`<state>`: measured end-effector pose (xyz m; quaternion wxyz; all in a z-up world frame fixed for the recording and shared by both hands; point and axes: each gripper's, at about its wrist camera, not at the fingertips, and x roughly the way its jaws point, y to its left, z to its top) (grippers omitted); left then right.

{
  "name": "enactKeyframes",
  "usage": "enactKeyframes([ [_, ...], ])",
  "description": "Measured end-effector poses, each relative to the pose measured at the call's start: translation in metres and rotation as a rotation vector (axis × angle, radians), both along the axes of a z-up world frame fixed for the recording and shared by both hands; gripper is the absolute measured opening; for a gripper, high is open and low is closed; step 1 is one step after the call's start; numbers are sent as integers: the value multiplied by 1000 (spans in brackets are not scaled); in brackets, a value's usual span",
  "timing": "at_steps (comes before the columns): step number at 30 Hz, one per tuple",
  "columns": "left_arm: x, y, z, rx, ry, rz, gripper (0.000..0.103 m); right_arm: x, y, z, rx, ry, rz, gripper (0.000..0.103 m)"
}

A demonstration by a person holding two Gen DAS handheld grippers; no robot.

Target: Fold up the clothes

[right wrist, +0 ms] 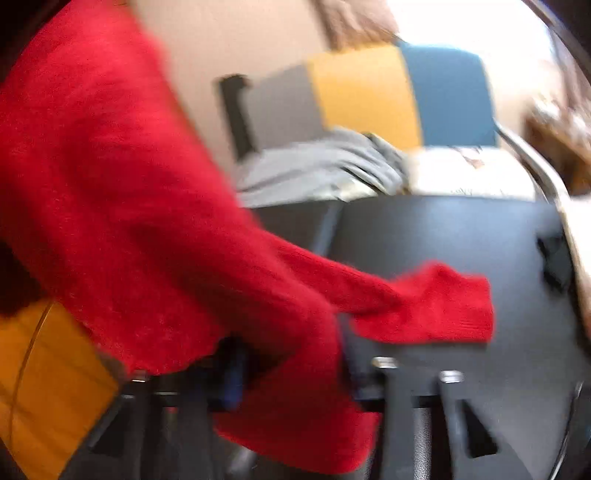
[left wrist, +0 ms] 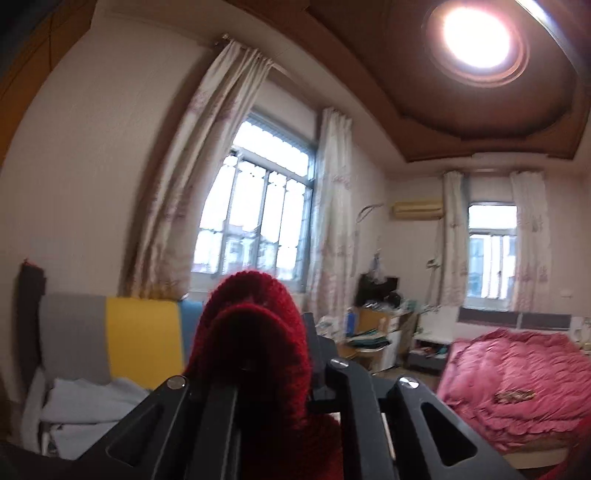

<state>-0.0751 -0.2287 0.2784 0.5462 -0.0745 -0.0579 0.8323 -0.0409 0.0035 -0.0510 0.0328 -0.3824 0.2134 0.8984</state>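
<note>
Red knitwear — a sweater (right wrist: 122,192) — filled most of the right wrist view, hanging in a broad sheet from the upper left down to the right gripper (right wrist: 291,373). Its jaws stood partly closed with a thick fold of the fabric bunched between them; the picture was blurred, but the cloth sat squeezed in the gap and spilled out below. One sleeve (right wrist: 436,306) stretched out to the right and lay flat on a dark table top (right wrist: 461,236), its cuff end resting on the surface. Beyond the table a grey garment (right wrist: 325,166) lay crumpled on a seat whose back (right wrist: 362,88) was panelled in grey, yellow and blue.

In the left wrist view the left gripper (left wrist: 273,365) pointed level across the room, and a doubled-over roll of the same sweater (left wrist: 255,325) rose between its fingers, looking darker red against the window light. The jaws stood narrow around it — the knit filled the gap and bulged above and below, so the cloth was pinched there. Behind it were a barred window (left wrist: 258,206) with pale curtains (left wrist: 207,177), a lit ceiling lamp (left wrist: 476,35), a cluttered desk (left wrist: 373,328) and a bed with a pink quilt (left wrist: 517,373). Pale folded clothes (left wrist: 88,406) lay at the lower left in front of the colour-panelled seat back.
</note>
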Motion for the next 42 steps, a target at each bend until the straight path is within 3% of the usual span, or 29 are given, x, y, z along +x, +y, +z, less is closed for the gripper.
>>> enactKeyframes([
  [1, -14, 2, -22, -65, -67, 49, 20, 1, 12, -19, -36, -49, -57, 39],
  [3, -44, 2, -82, -209, -224, 173, 20, 17, 23, -45, -87, -119, -123, 43],
  [4, -60, 1, -113, -282, -304, 235, 20, 24, 29, -58, -98, -158, -151, 48],
  [5, -74, -1, -146, -336, -390, 290, 20, 31, 34, -68, -108, -191, -175, 61],
  [6, -84, -8, -188, -384, -511, 305, 20, 42, 36, -74, -119, -202, -193, 69],
  [8, -94, -25, -269, -464, -727, 318, 21, 63, 39, -76, -145, -182, -206, 73],
  [10, -90, -44, -339, -523, -882, 333, 21, 79, 40, -74, -135, -168, -206, 73],
  [12, -77, -66, -385, -565, -936, 381, 22, 90, 38, -72, -100, -165, -188, 75],
  [15, -60, -102, -407, -604, -897, 516, 22, 95, 34, -72, -122, -153, -152, 76],
  [18, -56, -109, -380, -537, -784, 533, 23, 83, 27, -73, -151, -148, -112, 76],
  [20, -54, -87, -356, -504, -667, 462, 28, 78, 20, -76, -154, -168, -81, 80],
  [25, -78, 17, -316, -616, -308, 307, 39, 77, 15, -95, -236, -223, -62, 86],
  [28, -96, 80, -301, -667, -195, 155, 46, 83, 18, -97, -253, -220, -85, 86],
  [32, -114, 150, -306, -791, -150, 1, 48, 82, 18, -94, -247, -205, -84, 86],
  [37, -121, 177, -346, -928, -157, -96, 48, 70, 14, -105, -234, -234, -70, 86],
  [42, -119, 176, -404, -1072, -177, -88, 49, 62, 5, -117, -170, -234, -69, 54],
])
